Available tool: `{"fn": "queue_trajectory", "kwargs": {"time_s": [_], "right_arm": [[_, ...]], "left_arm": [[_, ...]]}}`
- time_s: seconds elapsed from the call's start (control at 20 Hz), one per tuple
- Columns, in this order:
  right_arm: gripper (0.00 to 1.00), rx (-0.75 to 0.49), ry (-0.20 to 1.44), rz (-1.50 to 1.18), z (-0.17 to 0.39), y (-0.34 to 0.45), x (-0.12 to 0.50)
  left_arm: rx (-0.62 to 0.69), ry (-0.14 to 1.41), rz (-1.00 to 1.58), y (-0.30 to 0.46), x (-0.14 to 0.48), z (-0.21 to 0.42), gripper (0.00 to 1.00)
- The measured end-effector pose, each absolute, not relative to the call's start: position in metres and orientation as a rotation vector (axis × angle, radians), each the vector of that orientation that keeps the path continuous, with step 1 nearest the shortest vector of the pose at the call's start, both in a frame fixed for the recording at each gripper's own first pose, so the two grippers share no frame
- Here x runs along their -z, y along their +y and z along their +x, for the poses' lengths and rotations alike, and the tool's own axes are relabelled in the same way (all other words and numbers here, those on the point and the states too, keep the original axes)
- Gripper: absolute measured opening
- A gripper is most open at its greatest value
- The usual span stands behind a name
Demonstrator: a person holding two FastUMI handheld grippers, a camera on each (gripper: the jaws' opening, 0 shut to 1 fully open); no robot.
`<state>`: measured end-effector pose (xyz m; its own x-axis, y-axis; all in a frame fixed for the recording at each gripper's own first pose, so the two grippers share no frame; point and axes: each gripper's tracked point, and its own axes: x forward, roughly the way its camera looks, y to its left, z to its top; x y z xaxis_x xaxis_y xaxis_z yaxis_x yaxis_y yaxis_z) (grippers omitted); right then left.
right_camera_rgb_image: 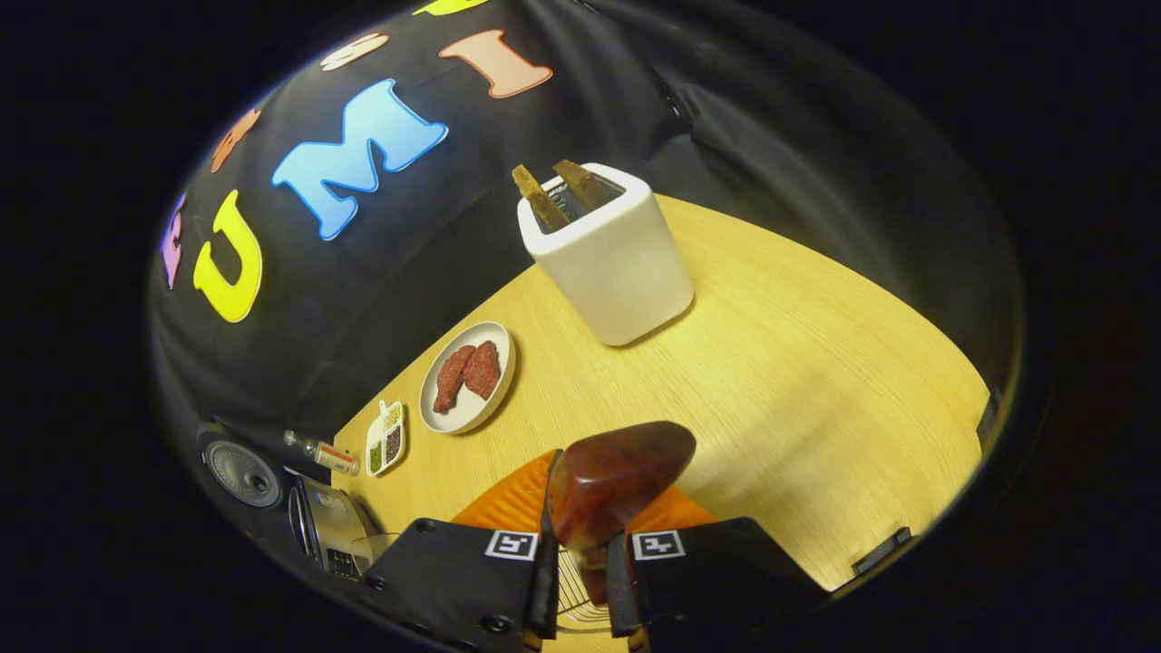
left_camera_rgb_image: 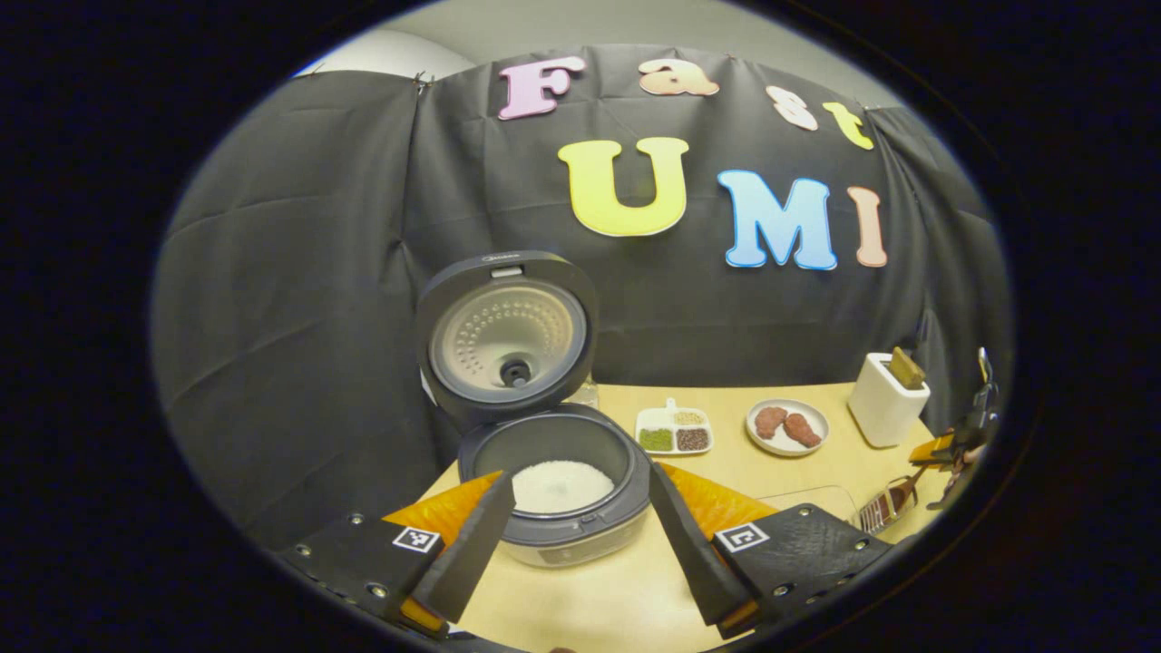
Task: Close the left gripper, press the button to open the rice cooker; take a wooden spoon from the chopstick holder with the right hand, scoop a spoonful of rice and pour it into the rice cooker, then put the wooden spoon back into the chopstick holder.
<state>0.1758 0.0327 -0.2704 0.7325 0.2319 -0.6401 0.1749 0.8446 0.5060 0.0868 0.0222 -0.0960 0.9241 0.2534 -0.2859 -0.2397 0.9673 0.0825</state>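
The right tool was clamped on the wooden spoon, bowl up over the counter. Judged light, rigid, smooth; a neck grip suits. The left tool stood apart before the open rice cooker.

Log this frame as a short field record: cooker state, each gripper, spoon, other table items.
rice cooker: lid up, white rice in the pot
left gripper: open, in front of the cooker, holding nothing
right gripper: shut on the wooden spoon, bowl pointing forward over the table
chopstick holder: wire rack just below the right gripper
other items: toaster, plate, divided dish
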Motion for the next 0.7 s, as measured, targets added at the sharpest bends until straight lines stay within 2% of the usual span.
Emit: {"fn": "queue_trajectory", "kwargs": {"time_s": [0.1,0.15,0.2,0.7], "right_arm": [[0.23,-0.025,0.725,0.582,0.168,0.029,0.256],[0.2,-0.02,0.711,0.591,0.163,0.026,0.247],[0.23,-0.012,0.698,0.6,0.159,0.025,0.239],[0.23,0.11,0.475,0.65,0.111,0.006,0.135]], "left_arm": [[-0.235,0.301,0.028,0.022,0.099,0.093,0.94],[-0.223,0.298,0.021,0.023,0.099,0.096,0.92],[-0.209,0.296,0.016,0.023,0.1,0.099,0.92],[-0.02,0.244,0.001,0.04,0.099,0.128,0.94]]}}
